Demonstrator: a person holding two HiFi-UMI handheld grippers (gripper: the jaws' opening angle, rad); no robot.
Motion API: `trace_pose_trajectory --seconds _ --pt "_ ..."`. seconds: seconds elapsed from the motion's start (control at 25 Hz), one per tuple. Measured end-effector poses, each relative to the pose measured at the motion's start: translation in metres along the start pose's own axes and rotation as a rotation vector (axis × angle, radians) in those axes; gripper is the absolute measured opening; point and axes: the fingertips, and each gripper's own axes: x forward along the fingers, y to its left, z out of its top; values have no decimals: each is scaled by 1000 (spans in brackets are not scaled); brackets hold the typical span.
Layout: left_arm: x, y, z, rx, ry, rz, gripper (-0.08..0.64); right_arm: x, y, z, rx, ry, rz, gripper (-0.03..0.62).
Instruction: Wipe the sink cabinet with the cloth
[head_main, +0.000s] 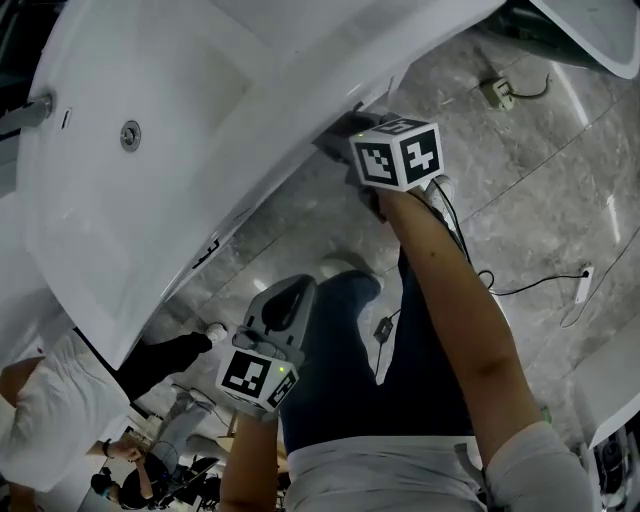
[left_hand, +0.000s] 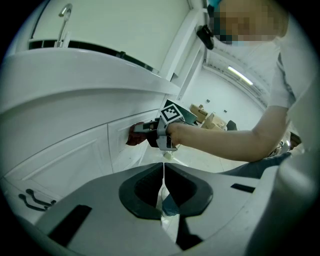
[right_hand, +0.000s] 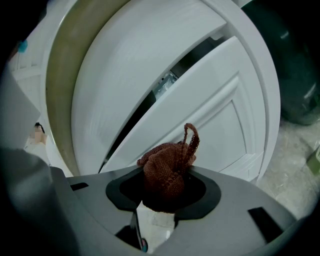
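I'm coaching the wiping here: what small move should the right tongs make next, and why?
Probably sweep the cloth sideways along the cabinet door: the right tongs are shut on it, and it looks pressed to the panel.

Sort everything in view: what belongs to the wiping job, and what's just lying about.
Job: cloth, clamped in the right gripper; cabinet door; sink above it.
Lying about: power strip, cable and plug box on the floor; left gripper, shut, idle.
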Motion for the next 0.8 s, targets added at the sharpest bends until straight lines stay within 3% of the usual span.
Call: trace_pose_trajectory --seconds 0.32,0.56,0.8 --pt "8 -11 6 -8 -1 20 21 -19 -20 15 77 -60 25 167" --pt "15 -26 4 -10 8 4 21 -54 -56 29 119 -153 -61 167" --pt "16 -38 -2 1 23 -12 21 -59 -65 -15 82 -65 -95 167"
